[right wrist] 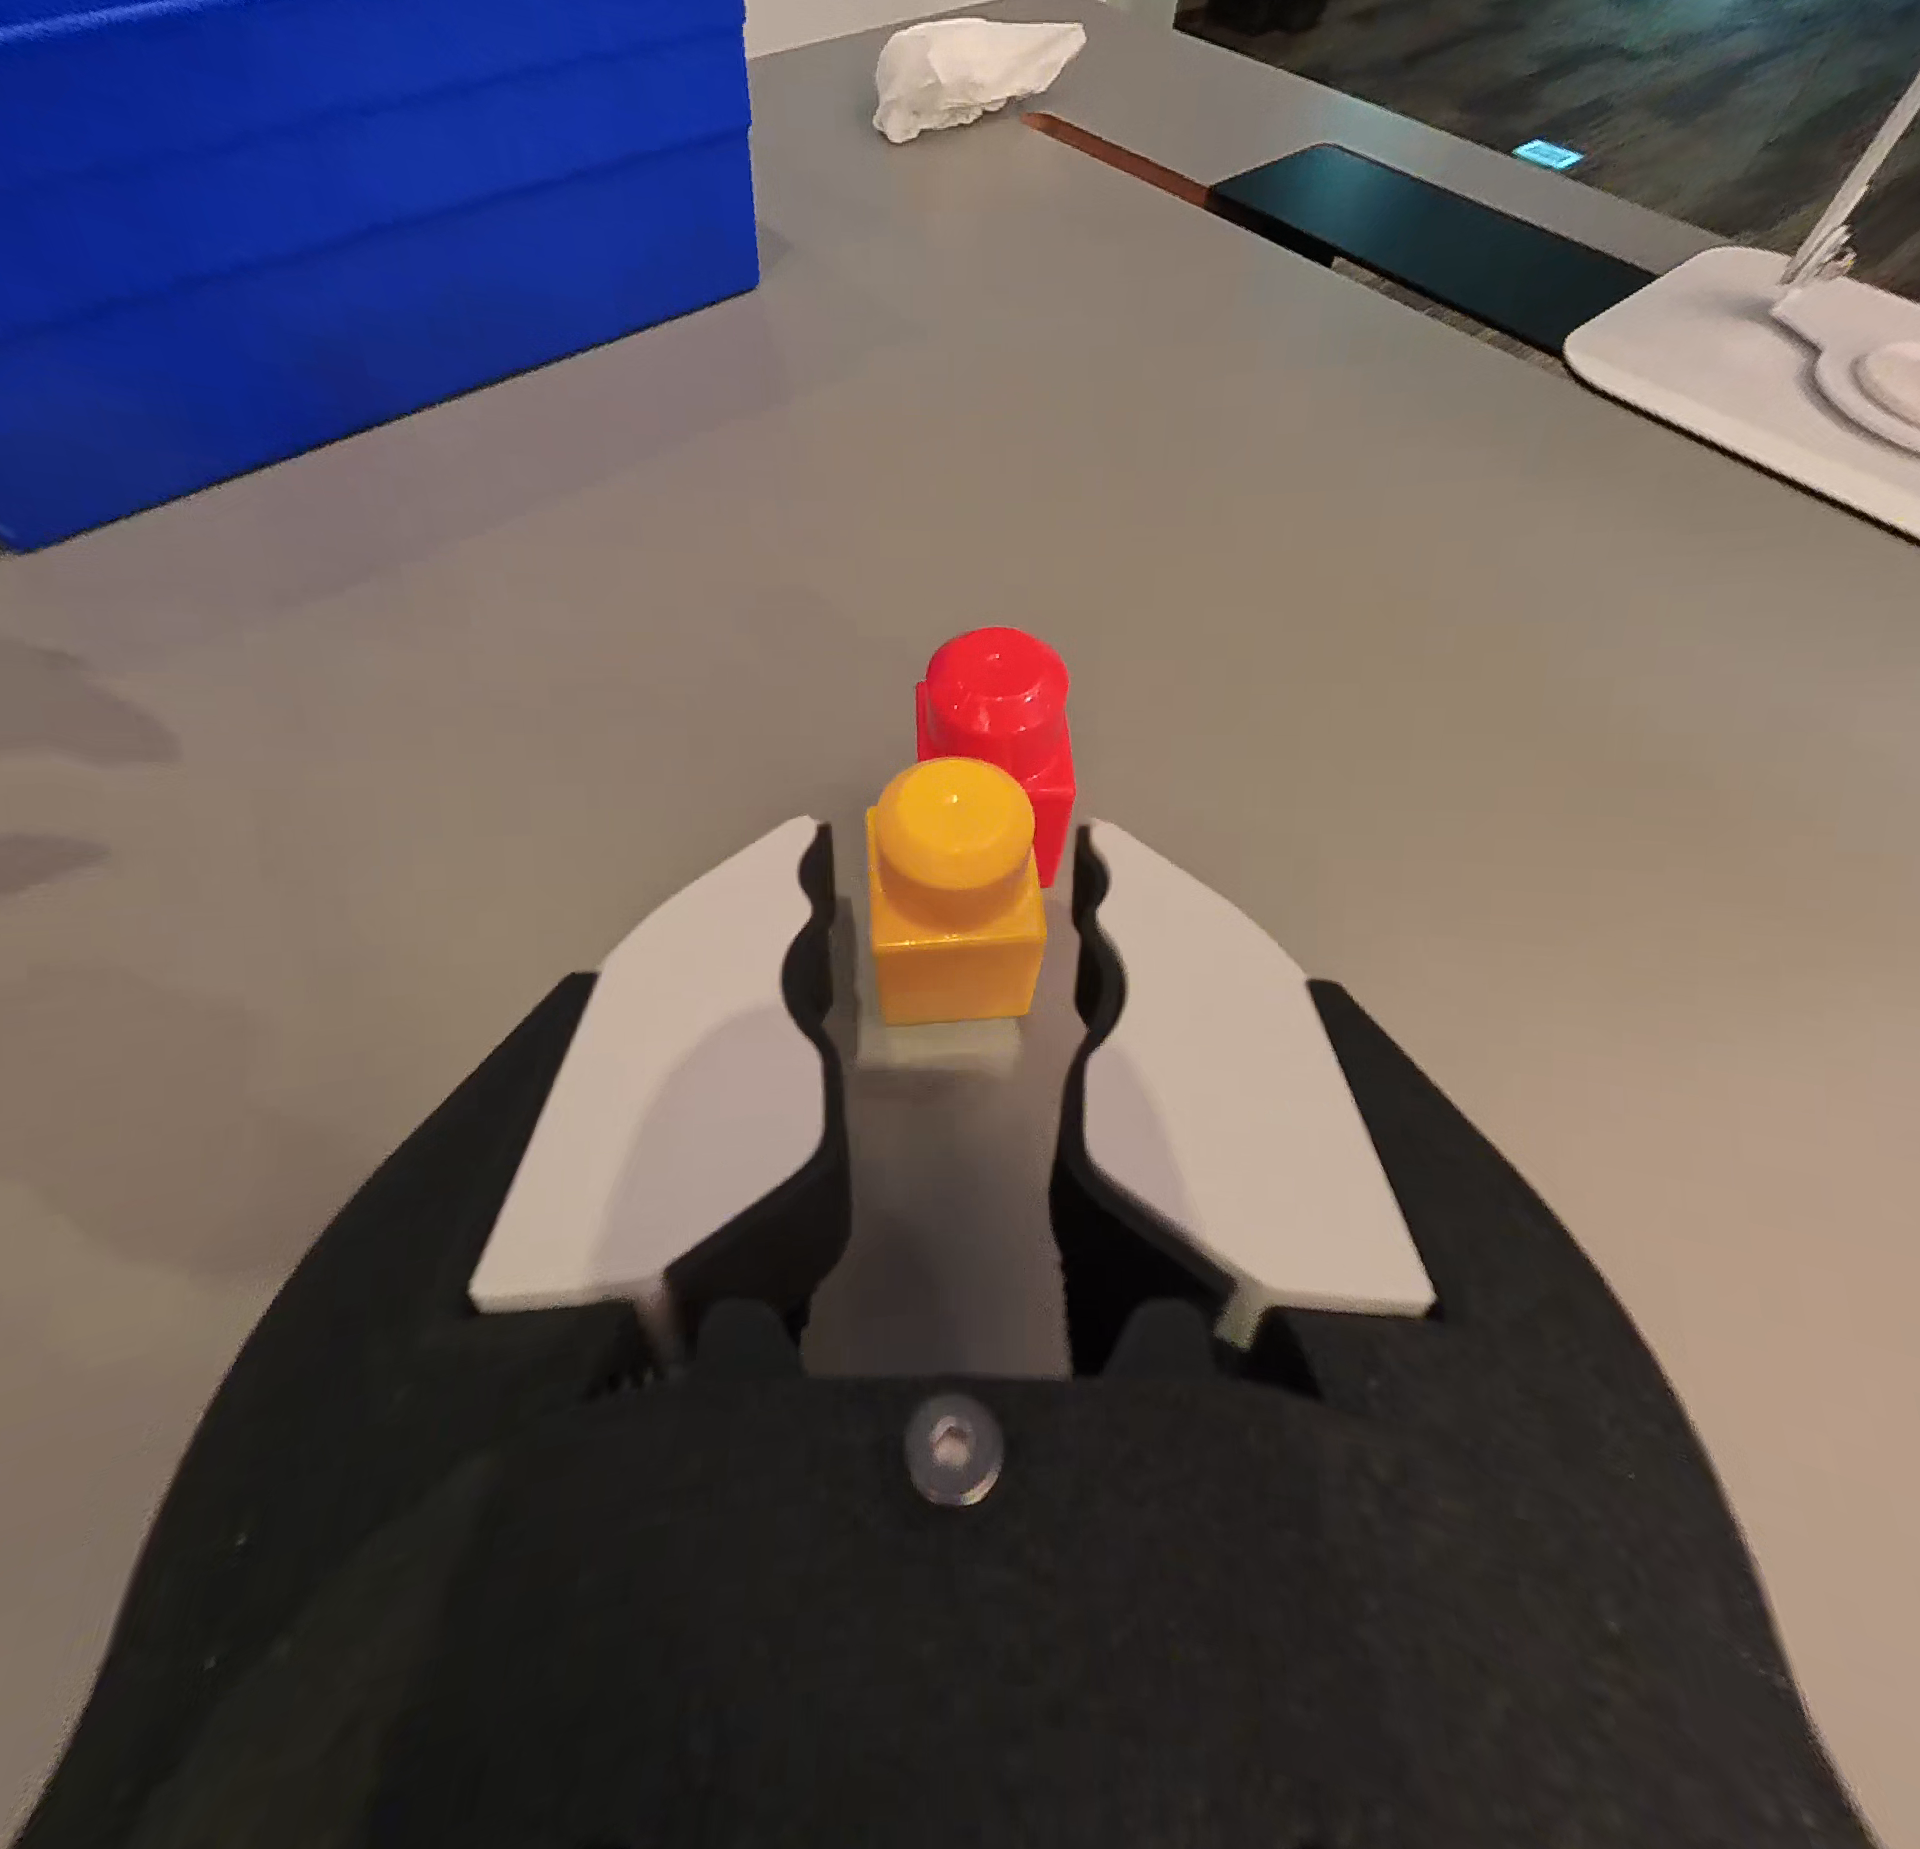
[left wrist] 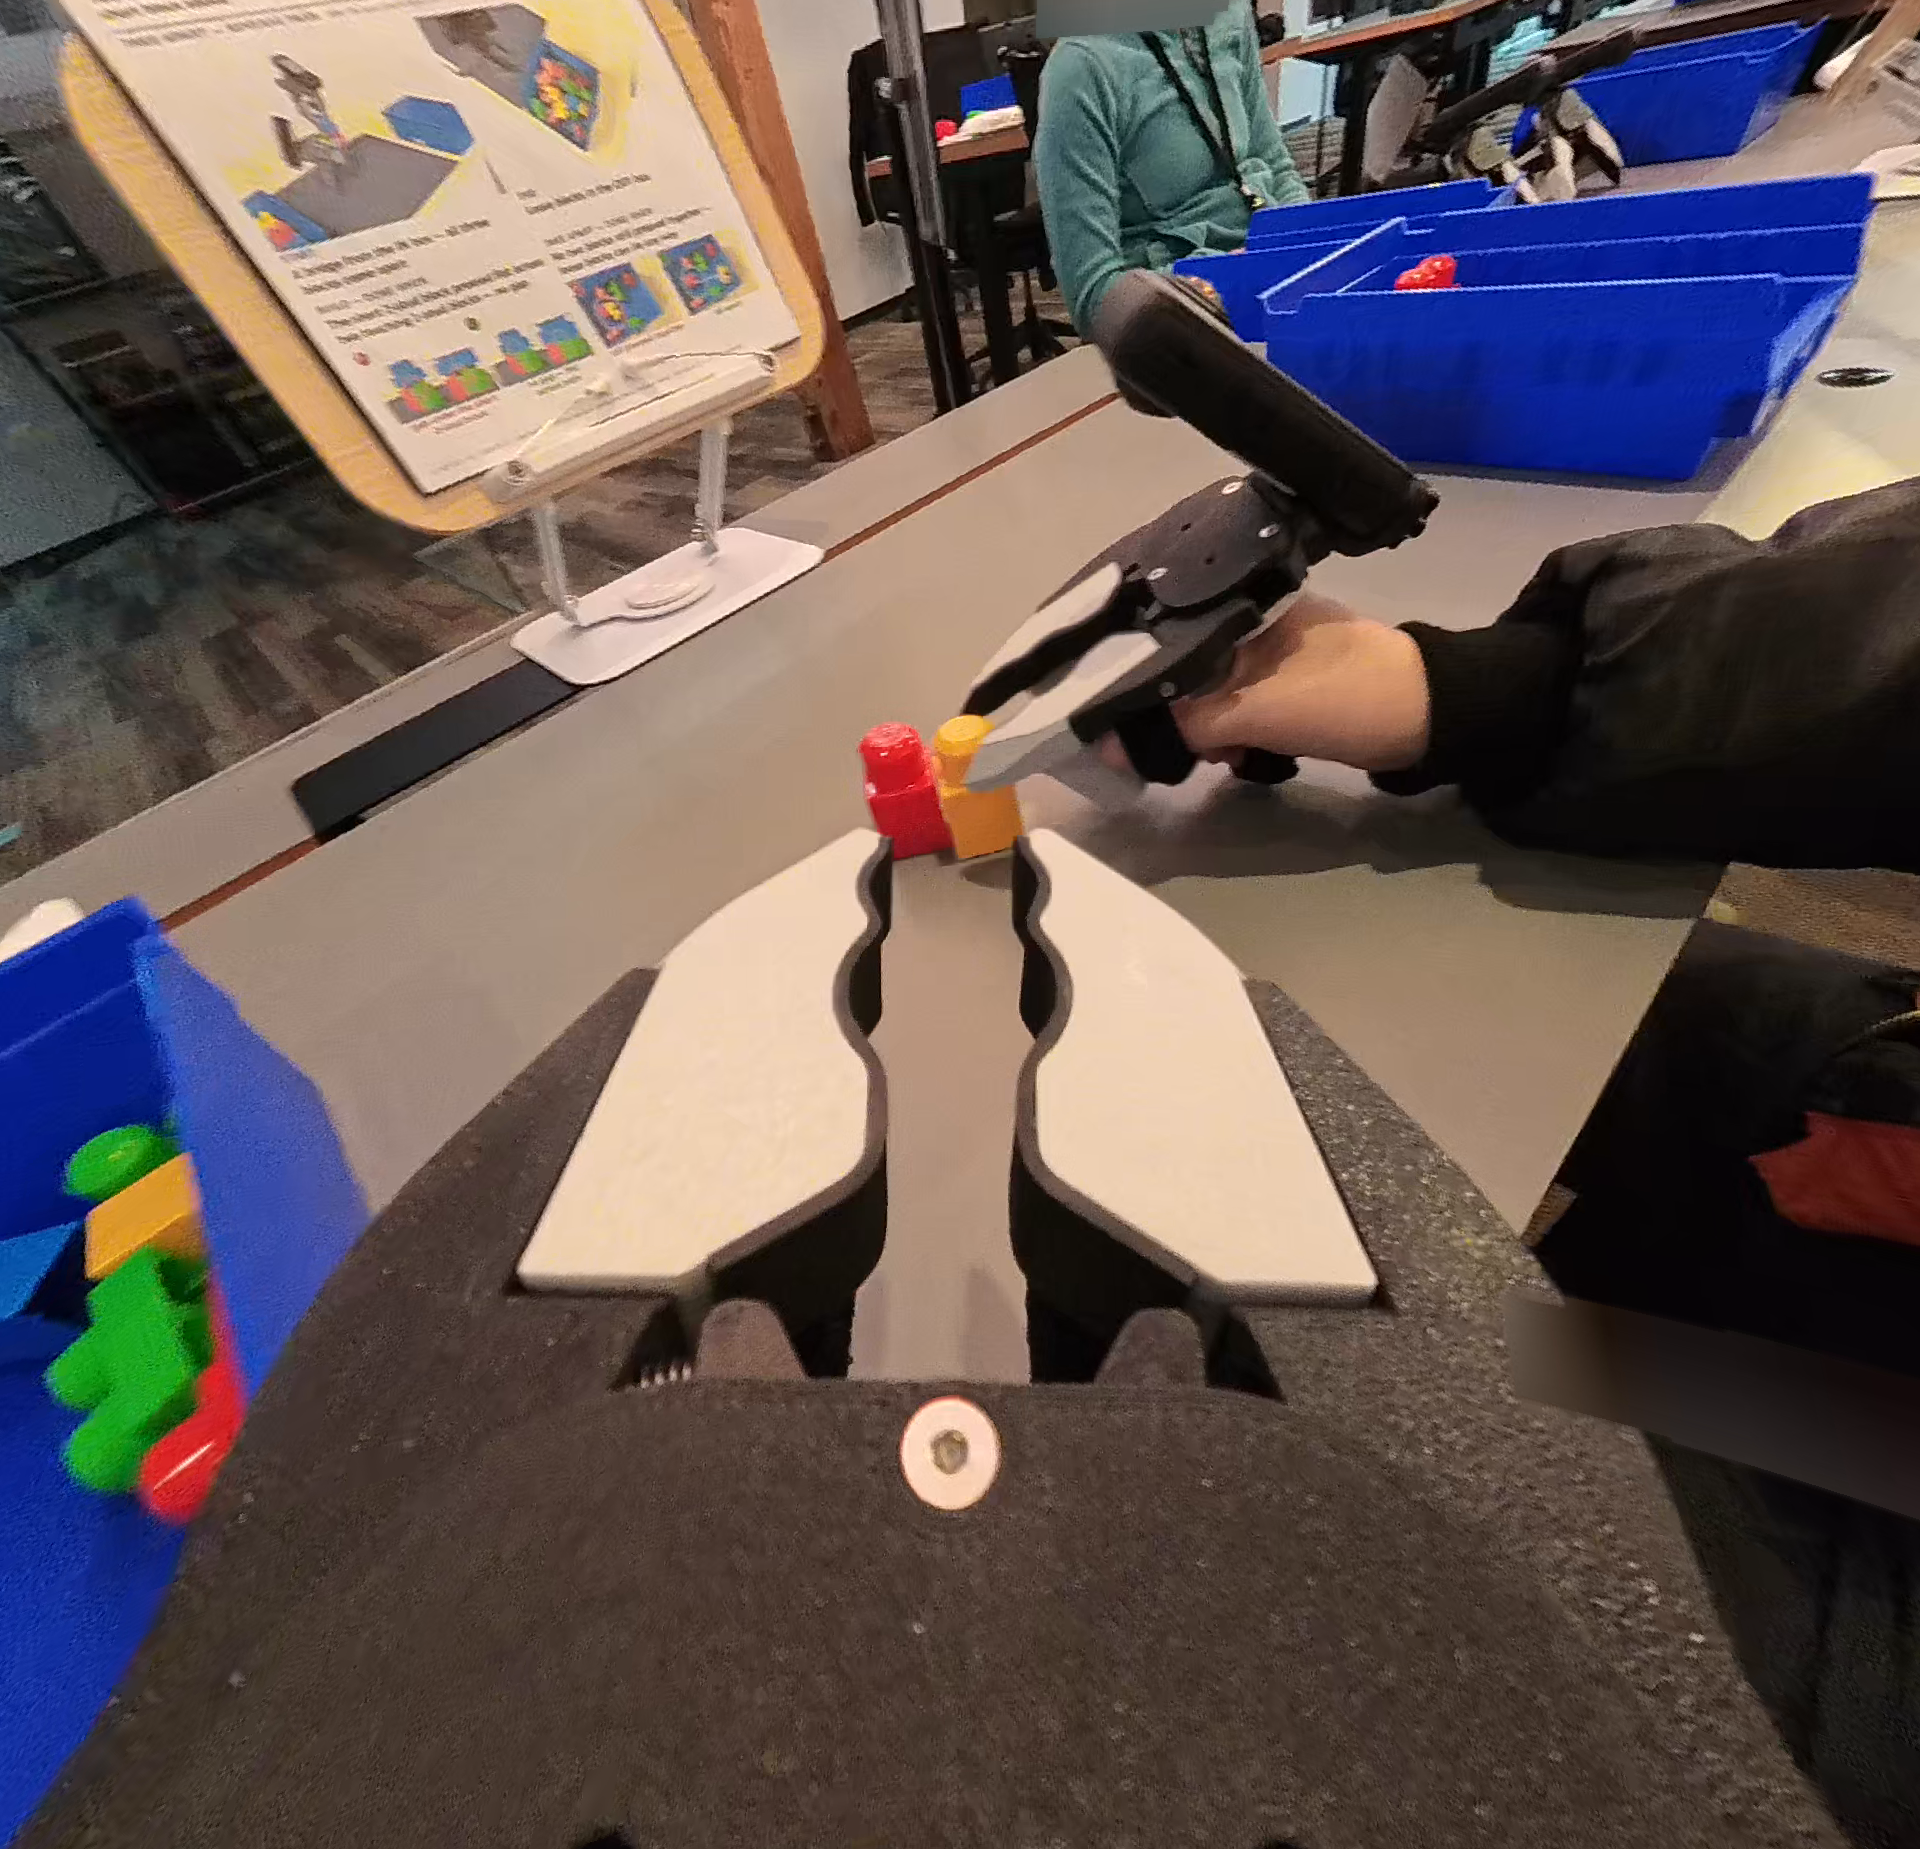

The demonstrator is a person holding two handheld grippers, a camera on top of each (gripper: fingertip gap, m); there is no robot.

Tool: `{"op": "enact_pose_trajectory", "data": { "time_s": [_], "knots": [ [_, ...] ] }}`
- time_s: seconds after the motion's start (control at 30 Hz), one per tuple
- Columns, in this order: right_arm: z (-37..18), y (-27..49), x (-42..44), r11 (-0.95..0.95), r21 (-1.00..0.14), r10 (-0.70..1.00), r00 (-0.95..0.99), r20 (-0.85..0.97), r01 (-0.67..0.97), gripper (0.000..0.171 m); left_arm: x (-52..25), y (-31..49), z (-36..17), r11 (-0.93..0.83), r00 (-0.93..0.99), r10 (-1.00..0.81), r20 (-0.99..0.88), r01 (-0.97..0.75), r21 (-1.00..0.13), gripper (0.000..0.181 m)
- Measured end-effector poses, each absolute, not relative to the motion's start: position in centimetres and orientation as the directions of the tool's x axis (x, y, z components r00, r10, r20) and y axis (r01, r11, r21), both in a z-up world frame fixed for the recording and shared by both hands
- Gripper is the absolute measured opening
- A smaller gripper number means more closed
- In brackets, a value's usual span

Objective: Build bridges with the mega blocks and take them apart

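A red single-stud block (left wrist: 896,797) and a yellow single-stud block (left wrist: 982,812) stand side by side, touching, on the grey table (left wrist: 623,812). My left gripper (left wrist: 951,854) is open and empty, with its tips just short of the two blocks. My right gripper (right wrist: 954,843) is open. Its fingers straddle the yellow block (right wrist: 956,926) with small gaps on both sides, and the red block (right wrist: 1003,729) stands just beyond it. The left wrist view shows the right gripper (left wrist: 975,741) coming in from the right at the yellow block's stud, held by a hand in a black sleeve.
A blue bin (left wrist: 239,1124) with green, yellow and red blocks stands at my near left. More blue bins (left wrist: 1558,365) stand at the far right. An instruction sheet on a stand (left wrist: 436,199) is at the back edge. A crumpled white tissue (right wrist: 971,74) lies beyond a blue bin (right wrist: 364,189). A person in a teal top sits beyond the table. Left tips to right tips: about 20 cm.
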State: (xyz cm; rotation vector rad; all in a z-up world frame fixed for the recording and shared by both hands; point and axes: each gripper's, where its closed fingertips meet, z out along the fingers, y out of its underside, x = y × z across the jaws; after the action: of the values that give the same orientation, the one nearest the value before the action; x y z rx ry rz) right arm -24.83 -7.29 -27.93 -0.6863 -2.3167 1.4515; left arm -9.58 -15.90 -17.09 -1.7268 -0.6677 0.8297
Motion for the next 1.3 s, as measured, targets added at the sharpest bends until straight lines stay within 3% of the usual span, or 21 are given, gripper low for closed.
{"op": "enact_pose_trajectory", "data": {
  "time_s": [0.17,0.23,0.3,0.4,0.5,0.67,0.8,1.0,1.17,1.3],
  "knots": [
    [-26.5,-6.5,-24.2,0.278,-0.933,0.532,-0.845,-0.050,0.230,0.049,-9.2,-24.7,-14.1,-0.409,0.351,0.857,-0.378,0.017,-0.912,0.032],
    [-25.2,-5.4,-24.2,0.197,-0.954,0.530,-0.844,-0.089,0.225,0.048,-9.5,-30.1,-12.0,-0.463,0.203,0.870,-0.450,0.021,-0.886,0.025],
    [-24.1,-4.0,-24.5,0.127,-0.968,0.525,-0.843,-0.117,0.214,0.044,-10.6,-34.0,-11.8,-0.471,0.203,0.872,-0.445,0.103,-0.876,0.016],
    [-23.5,-2.0,-25.2,0.053,-0.971,0.523,-0.835,-0.173,0.234,0.044,-13.5,-38.1,-13.9,-0.423,0.271,0.898,-0.346,0.320,-0.848,0.027],
    [-23.4,-0.3,-25.8,-0.007,-0.964,0.528,-0.818,-0.229,0.266,0.044,-15.8,-38.7,-16.6,-0.261,0.332,0.938,-0.099,0.491,-0.831,0.034],
    [-23.9,1.7,-26.5,-0.052,-0.951,0.556,-0.782,-0.281,0.304,0.044,-19.4,-39.4,-20.9,-0.071,0.283,0.946,0.157,0.654,-0.753,0.015],
    [-24.0,2.2,-26.8,-0.067,-0.946,0.561,-0.772,-0.298,0.316,0.043,-21.5,-39.5,-24.6,0.015,0.199,0.945,0.258,0.764,-0.645,0.024],
    [-24.3,2.0,-26.5,-0.041,-0.948,0.555,-0.782,-0.284,0.316,0.043,-23.4,-40.3,-28.9,0.009,0.094,0.979,0.181,0.867,-0.497,0.040],
    [-24.2,2.0,-26.3,-0.052,-0.944,0.537,-0.787,-0.302,0.327,0.042,-24.0,-41.0,-30.6,-0.065,0.095,0.994,0.053,0.906,-0.418,0.040],
    [-24.0,2.0,-26.1,-0.065,-0.941,0.521,-0.793,-0.316,0.333,0.042,-24.1,-41.9,-30.7,-0.143,0.139,0.989,-0.041,0.897,-0.418,0.038]
  ]
}}
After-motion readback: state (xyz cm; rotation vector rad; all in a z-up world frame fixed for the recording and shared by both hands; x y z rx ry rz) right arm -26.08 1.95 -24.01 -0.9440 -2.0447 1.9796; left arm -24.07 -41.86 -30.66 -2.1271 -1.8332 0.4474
